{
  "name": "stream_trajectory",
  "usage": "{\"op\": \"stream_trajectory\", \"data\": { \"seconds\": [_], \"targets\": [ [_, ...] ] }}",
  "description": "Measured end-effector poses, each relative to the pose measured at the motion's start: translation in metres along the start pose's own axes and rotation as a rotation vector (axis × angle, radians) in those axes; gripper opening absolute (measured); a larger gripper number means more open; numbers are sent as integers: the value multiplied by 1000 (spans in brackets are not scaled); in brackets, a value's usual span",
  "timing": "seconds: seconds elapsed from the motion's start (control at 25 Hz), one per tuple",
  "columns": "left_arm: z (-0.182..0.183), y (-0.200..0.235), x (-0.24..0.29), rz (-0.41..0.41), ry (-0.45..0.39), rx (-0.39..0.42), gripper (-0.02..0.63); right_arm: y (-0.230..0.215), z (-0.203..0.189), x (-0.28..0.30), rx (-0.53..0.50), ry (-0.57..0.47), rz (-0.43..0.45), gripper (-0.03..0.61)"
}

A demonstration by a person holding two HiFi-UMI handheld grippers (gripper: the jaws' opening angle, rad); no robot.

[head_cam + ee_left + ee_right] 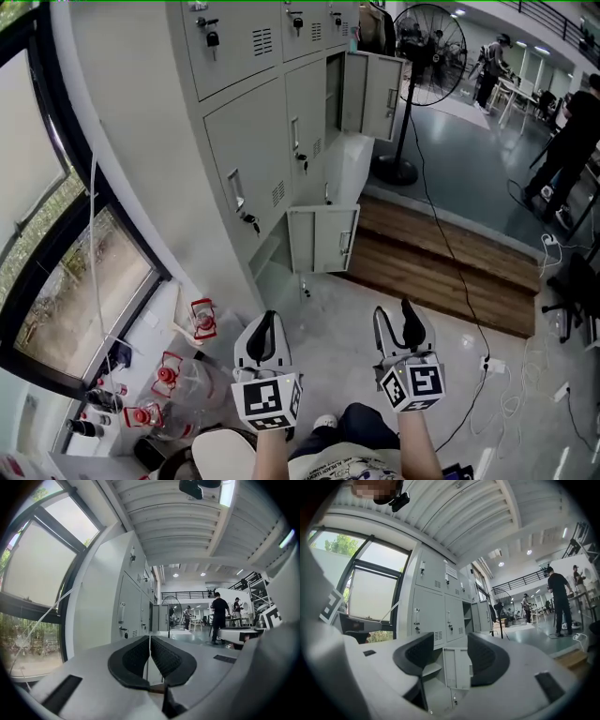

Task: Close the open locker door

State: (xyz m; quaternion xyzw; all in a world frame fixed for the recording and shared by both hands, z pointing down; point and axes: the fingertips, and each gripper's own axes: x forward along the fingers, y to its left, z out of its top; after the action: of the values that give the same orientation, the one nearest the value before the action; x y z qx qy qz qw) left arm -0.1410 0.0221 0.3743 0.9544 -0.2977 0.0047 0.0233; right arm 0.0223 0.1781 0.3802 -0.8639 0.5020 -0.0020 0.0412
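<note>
1. Head view puts the open locker door (323, 239) in the bottom row of the grey locker bank (253, 141). It is swung well out over the floor (333, 314), ahead of both grippers and well apart from them. A 2nd door (375, 94) stands open further along the row, near the fan (427, 56).
2. My left gripper (268, 323) has its jaws clenched pad to pad on nothing (the left gripper view shows them meeting, with only the lockers far beyond).
3. My right gripper (395, 321) has its jaws released wide and empty. In the right gripper view the door (457, 667) sits framed between them, but far off and untouched.
4. I judge the door to be thin sheet steel: stiff, light, and free to swing on its hinges. The painted face looks smooth, so pads may slide on it, and a hard shove could make it bang or rebound.
5. I would push rather than pinch, pressing on the face near the handle (345, 246). That seems to be the free edge, where the least effort is needed. Pinching that thin edge with the right jaws is my 2nd choice.
</note>
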Motion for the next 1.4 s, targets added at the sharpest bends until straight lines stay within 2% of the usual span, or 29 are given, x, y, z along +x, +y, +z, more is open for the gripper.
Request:
{"op": "stream_trajectory", "data": {
  "seconds": [0.4, 0.72, 1.4],
  "targets": [
    [-10, 6, 37, -19, 27, -4, 14, -10, -12, 34, 7, 26, -16, 225],
    [-13, 9, 87, 12, 35, 2, 14, -32, -17, 92, 20, 28, 16, 225],
    [3, -24, 241, 111, 29, 31, 14, -128, -7, 241, 4, 25, 150, 225]
  ]
}}
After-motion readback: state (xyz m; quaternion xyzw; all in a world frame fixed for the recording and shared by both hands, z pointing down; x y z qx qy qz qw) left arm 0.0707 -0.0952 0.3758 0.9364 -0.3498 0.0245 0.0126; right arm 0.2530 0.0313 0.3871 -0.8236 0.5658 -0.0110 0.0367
